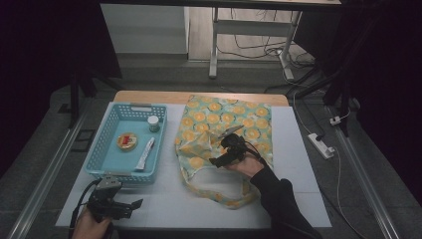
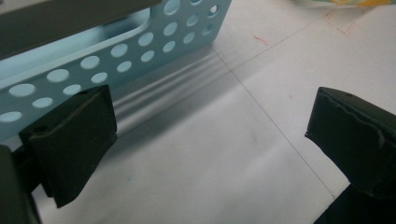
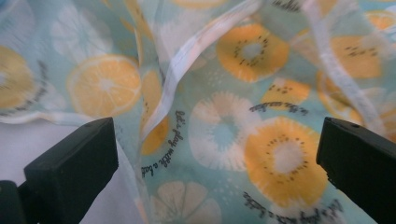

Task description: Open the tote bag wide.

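Poised wide open and empty over the fruit-print tote bag (image 1: 224, 144) lying flat beside the blue basket (image 1: 110, 130), right gripper (image 1: 225, 151) likely to pinch both thin layers, sealing rather than opening the bag's mouth.

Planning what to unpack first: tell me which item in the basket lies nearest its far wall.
The small white lidded jar; the round tin and tube lie nearer.

We read curved script "let's play with a ball..." on the fruit-print bag (image 3: 224, 116); repeats elsewhere on it are too blurred.
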Available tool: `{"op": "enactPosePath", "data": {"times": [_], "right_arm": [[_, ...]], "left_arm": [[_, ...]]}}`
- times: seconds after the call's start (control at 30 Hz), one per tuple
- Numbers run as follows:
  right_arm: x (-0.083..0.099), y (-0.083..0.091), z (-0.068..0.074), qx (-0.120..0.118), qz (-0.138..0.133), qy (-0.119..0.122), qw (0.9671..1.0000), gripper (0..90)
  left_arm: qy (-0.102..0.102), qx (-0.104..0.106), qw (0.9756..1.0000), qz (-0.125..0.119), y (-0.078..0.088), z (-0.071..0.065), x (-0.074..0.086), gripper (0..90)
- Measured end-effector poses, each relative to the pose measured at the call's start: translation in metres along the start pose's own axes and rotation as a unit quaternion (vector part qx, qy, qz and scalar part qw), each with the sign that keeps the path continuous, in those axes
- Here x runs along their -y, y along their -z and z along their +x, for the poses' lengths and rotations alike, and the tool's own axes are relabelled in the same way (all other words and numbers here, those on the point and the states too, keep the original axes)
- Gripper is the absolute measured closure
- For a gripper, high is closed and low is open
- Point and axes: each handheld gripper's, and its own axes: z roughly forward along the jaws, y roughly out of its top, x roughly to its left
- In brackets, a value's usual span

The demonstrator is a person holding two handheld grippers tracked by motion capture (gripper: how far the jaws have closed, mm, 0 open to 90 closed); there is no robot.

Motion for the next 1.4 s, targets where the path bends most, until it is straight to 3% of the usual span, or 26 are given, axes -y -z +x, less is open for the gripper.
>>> {"op": "enactPosePath", "data": {"times": [0.17, 0.43, 0.53, 0.6, 0.67, 0.87, 0.97, 1.13, 1.4], "right_arm": [[0.006, -0.01, 0.007, 0.028, 0.021, 0.025, 0.9991, 1.1], [0.011, -0.004, -0.005, 0.035, 0.016, 0.011, 0.9992, 12.3], [0.013, -0.001, -0.006, 0.026, 0.009, 0.017, 0.9995, 26.2], [0.015, 0.004, -0.003, 0.008, 0.001, 0.04, 0.9992, 40.2], [0.016, 0.005, 0.0, 0.001, 0.0, 0.044, 0.999, 54.6], [0.015, 0.007, 0.003, -0.025, 0.007, 0.067, 0.9974, 88.3], [0.013, 0.009, 0.001, -0.028, 0.013, 0.068, 0.9972, 89.7], [0.007, 0.02, -0.006, -0.036, -0.015, 0.041, 0.9984, 89.9], [0.004, 0.029, -0.012, -0.051, -0.032, 0.011, 0.9981, 90.0]], "left_arm": [[-0.001, 0.0, 1.0, 0.0, 0.0, 0.0, 0.0, 1.5], [-0.001, 0.0, 1.0, 0.0, 0.0, 0.0, 0.0, 1.5], [-0.001, 0.0, 1.0, 0.0, 0.0, 0.0, 0.0, 1.5], [-0.001, 0.0, 1.0, 0.0, 0.0, 0.0, 0.0, 1.6], [-0.001, -0.001, 1.0, 0.0, 0.0, 0.0, 0.0, 1.6], [-0.002, -0.001, 1.0, 0.0, 0.0, 0.0, 0.0, 1.7], [-0.001, 0.0, 1.0, 0.0, 0.0, 0.0, 0.0, 1.7], [-0.001, 0.0, 1.0, 0.001, 0.0, 0.0, 0.0, 1.7], [0.0, -0.001, 1.0, 0.0, 0.0, 0.0, 0.0, 1.7]]}}
